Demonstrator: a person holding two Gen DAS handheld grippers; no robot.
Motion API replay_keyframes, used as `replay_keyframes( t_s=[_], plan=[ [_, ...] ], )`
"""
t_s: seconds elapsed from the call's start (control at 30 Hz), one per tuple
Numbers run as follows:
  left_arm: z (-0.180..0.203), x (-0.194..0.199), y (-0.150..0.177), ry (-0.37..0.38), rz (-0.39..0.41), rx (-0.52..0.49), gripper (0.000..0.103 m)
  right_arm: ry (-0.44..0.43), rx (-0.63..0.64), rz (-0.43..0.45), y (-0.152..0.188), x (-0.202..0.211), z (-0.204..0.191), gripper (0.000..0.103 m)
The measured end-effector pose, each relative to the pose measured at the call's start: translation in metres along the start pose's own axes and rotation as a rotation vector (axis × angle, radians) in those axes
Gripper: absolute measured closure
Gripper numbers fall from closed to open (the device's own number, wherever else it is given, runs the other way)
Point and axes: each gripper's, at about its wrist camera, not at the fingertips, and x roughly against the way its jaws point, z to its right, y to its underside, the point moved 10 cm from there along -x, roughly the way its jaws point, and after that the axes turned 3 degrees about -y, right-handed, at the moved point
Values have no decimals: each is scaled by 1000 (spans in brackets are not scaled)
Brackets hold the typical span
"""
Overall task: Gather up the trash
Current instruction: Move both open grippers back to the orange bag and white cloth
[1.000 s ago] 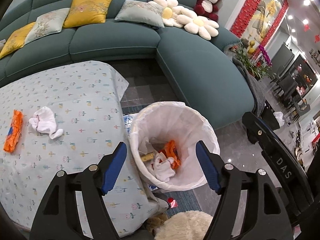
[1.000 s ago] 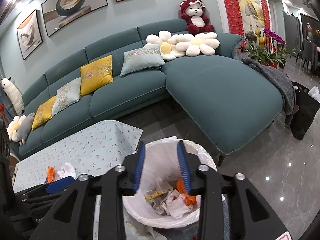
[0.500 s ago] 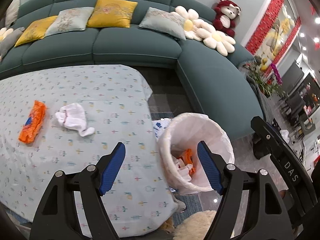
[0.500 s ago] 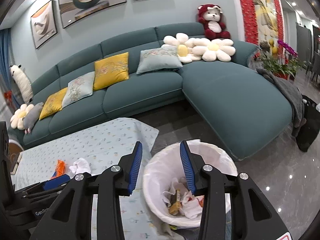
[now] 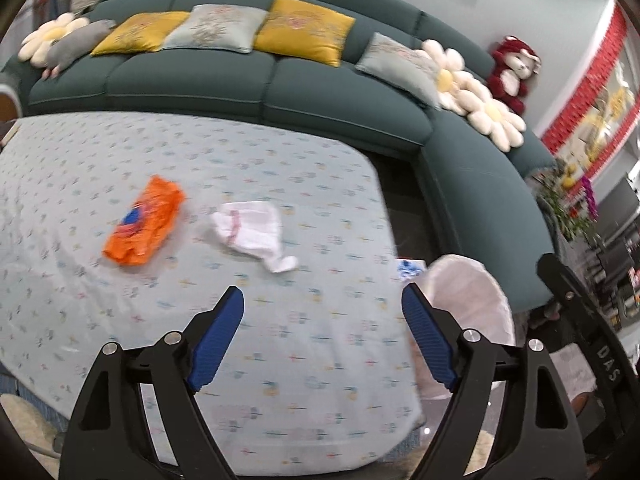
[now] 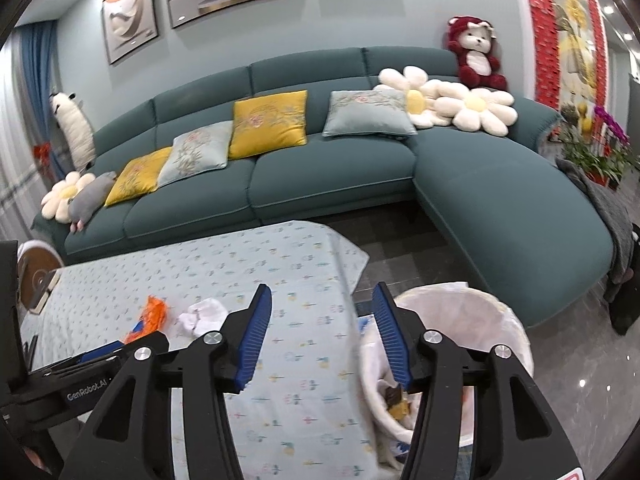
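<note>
Both jaws have just been opening and hold nothing: the left gripper (image 5: 322, 312) gapes wide over the tabletop (image 5: 280, 168), presumably readied for the orange wrapper (image 5: 146, 222) and white tissue (image 5: 256, 232) lying there. Beside the tabletop, the lined bin (image 6: 464, 312) waits under the right gripper (image 6: 320, 336). "GenRobot.AI" and "DAS" mark the handles.

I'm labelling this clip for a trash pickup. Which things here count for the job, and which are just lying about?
For the job:
- orange wrapper
- crumpled white tissue
- lined trash bin
- left gripper and right gripper, both empty

Lying about:
- sofa cushions
- flower pillows
- red plush bear
</note>
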Motion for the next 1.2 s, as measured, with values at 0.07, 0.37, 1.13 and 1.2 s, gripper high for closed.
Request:
replay_keyframes(
  t_s=[0.07,0.37,1.13,1.2],
  plan=[
    [-20,-1,1,-25,-4,16,21,-12,16,-13,2,-6,-13,50],
    [-106,-11,0,-120,-9,104,20,-56,83,-83,22,-43,-70,44],
    [-233,-127,-19,-243,-149,189,17,-80,159,-349,82,-214,-157,41],
    [-237,-137,-20,-256,-157,181,17,-74,152,-366,86,-226,-159,41]
  ],
)
